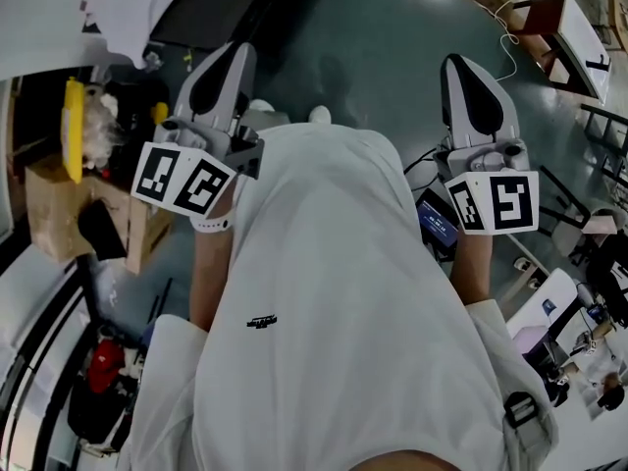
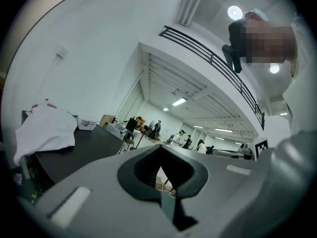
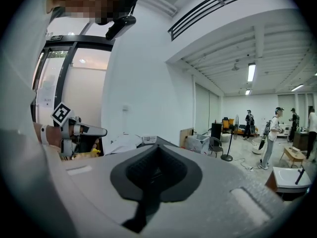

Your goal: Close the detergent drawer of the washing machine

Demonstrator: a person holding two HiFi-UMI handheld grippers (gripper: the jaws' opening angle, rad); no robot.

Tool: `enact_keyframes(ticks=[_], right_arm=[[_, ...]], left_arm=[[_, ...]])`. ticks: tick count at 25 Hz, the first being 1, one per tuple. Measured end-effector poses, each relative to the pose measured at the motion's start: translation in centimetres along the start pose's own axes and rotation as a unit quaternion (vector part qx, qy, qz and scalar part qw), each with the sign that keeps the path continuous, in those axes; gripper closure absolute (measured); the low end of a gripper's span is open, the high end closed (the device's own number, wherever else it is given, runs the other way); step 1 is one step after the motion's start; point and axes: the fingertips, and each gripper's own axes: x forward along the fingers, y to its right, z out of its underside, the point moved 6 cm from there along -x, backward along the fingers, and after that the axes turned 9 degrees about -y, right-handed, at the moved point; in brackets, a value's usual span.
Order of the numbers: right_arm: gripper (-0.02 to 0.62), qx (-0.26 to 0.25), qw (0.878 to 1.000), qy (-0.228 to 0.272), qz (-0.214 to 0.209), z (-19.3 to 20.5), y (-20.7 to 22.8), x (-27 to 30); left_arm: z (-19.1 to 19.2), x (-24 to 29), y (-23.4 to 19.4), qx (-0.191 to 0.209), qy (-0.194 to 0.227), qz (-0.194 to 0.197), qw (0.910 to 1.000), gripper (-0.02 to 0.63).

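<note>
No washing machine or detergent drawer shows in any view. In the head view my left gripper (image 1: 232, 59) and right gripper (image 1: 459, 67) are held out level over the grey-green floor, either side of the person's white shirt (image 1: 334, 292). Both grippers hold nothing. In the left gripper view the left gripper (image 2: 161, 168) has its dark pads together, pointing into an open hall. The right gripper (image 3: 155, 170) is likewise shut in its own view, where the left gripper (image 3: 74, 130) shows at the left edge.
A dark counter (image 2: 89, 145) with a white cloth (image 2: 47, 129) lies to the left. A cardboard box (image 1: 54, 204) and a yellow object (image 1: 74, 126) stand at the left. A white table (image 1: 577, 33) is at the back right. Several people (image 3: 272, 133) stand far off.
</note>
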Motion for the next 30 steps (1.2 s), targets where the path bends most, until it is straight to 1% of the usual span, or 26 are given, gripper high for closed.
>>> enact_keyframes(ticks=[13,30], right_arm=[[0.594,0.000,1.000,-0.005,-0.001,0.4,-1.3,-0.2],[0.594,0.004,1.000,-0.006,-0.007,0.9,-0.8,-0.5]], left_arm=[[0.4,-0.2,0.4,-0.001,-0.004,0.011,0.9999,0.589],[1.1,0.3,1.2,-0.003,-0.016,0.013,0.9998,0.589]])
